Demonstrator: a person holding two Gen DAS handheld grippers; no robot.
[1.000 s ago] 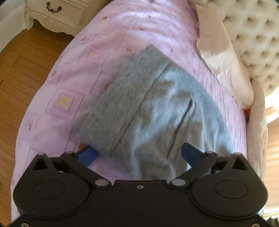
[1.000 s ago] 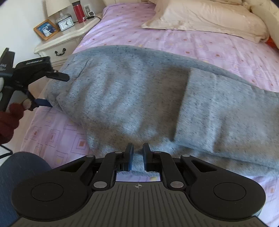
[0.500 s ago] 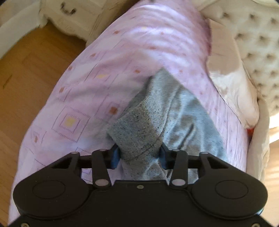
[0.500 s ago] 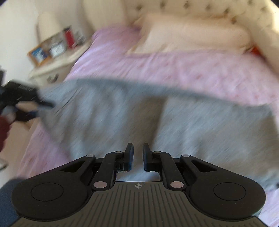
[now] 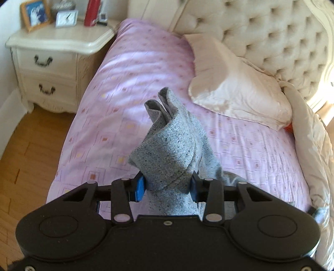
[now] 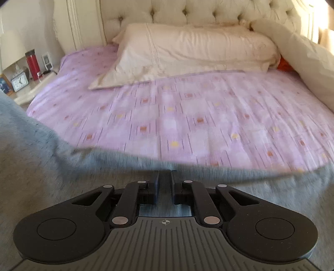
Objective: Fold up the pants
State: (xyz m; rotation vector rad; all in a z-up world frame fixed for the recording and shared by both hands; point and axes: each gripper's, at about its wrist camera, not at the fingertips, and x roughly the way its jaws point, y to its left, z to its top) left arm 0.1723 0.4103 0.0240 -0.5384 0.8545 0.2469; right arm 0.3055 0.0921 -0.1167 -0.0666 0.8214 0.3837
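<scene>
Lilac patterned sheet [image 5: 133,87] covers the bed. Left gripper [image 5: 167,185] pinches a bunched, speckled grey knit fold of pants [image 5: 173,150] — lifted above it. Right gripper [image 6: 165,183] – jaws narrow, clamping the pants' blurred edge.

Both wrist views overlook the bed [image 5: 129,87] closely.

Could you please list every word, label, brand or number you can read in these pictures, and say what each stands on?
No text can be read here.
Clock: the dial marks are too small to read.
Red bottle: no label legible.
Small white device beside it: screen too blurred to read.
Right gripper: its body bears only a crosshair mark, no letters.
</scene>
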